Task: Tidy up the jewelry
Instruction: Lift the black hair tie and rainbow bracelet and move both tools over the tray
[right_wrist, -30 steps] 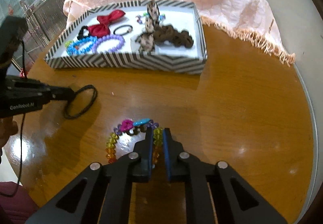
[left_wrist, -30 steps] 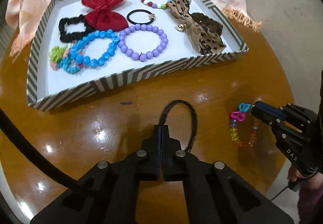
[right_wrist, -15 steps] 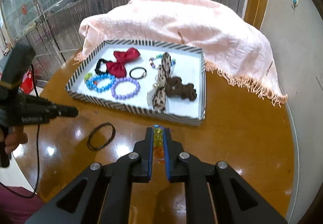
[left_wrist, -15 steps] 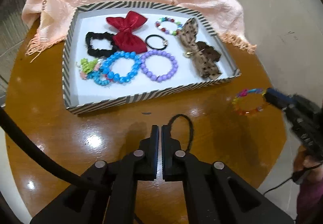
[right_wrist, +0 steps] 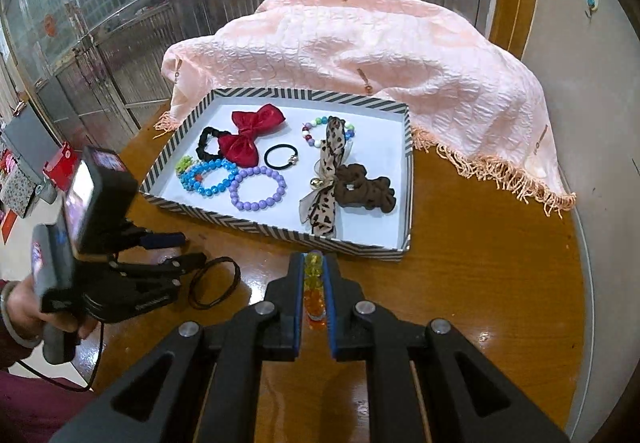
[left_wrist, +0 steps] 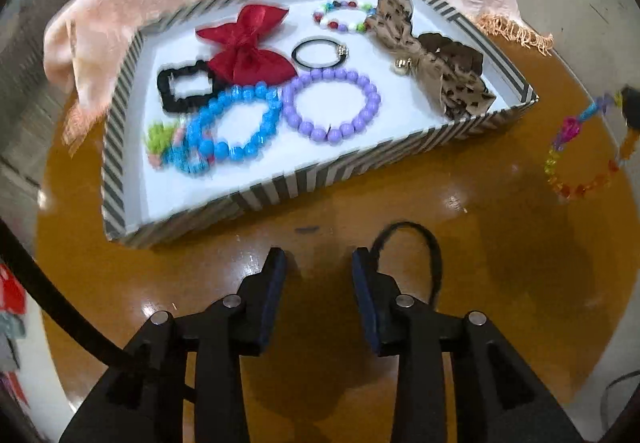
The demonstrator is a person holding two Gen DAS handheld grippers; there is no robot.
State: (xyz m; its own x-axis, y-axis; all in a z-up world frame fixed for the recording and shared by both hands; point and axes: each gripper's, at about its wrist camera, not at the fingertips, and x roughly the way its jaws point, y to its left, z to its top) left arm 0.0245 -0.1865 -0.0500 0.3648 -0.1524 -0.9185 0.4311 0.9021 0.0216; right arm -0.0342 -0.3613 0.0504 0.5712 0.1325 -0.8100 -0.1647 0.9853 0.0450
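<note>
My left gripper (left_wrist: 319, 263) is open above the wooden table, with a black hair tie (left_wrist: 424, 243) lying just right of its right finger; the tie also shows in the right wrist view (right_wrist: 214, 282). My right gripper (right_wrist: 312, 263) is shut on a rainbow bead bracelet (right_wrist: 313, 289) and holds it in the air near the front edge of the striped tray (right_wrist: 280, 229). In the left wrist view the bracelet (left_wrist: 576, 151) hangs at the far right. The tray (left_wrist: 280, 183) holds a red bow (left_wrist: 248, 47), blue (left_wrist: 236, 131) and purple (left_wrist: 332, 103) bead bracelets, scrunchies and a leopard bow (left_wrist: 432, 55).
A peach cloth (right_wrist: 360, 39) is heaped behind the tray and drapes over the round table's far edge. The table's rim (right_wrist: 580, 243) curves close on the right. Metal gates and boxes stand beyond the table at the left.
My left gripper has opened and let go of the black hair tie, which now lies on the table. My right gripper has lifted the rainbow bracelet higher, toward the tray.
</note>
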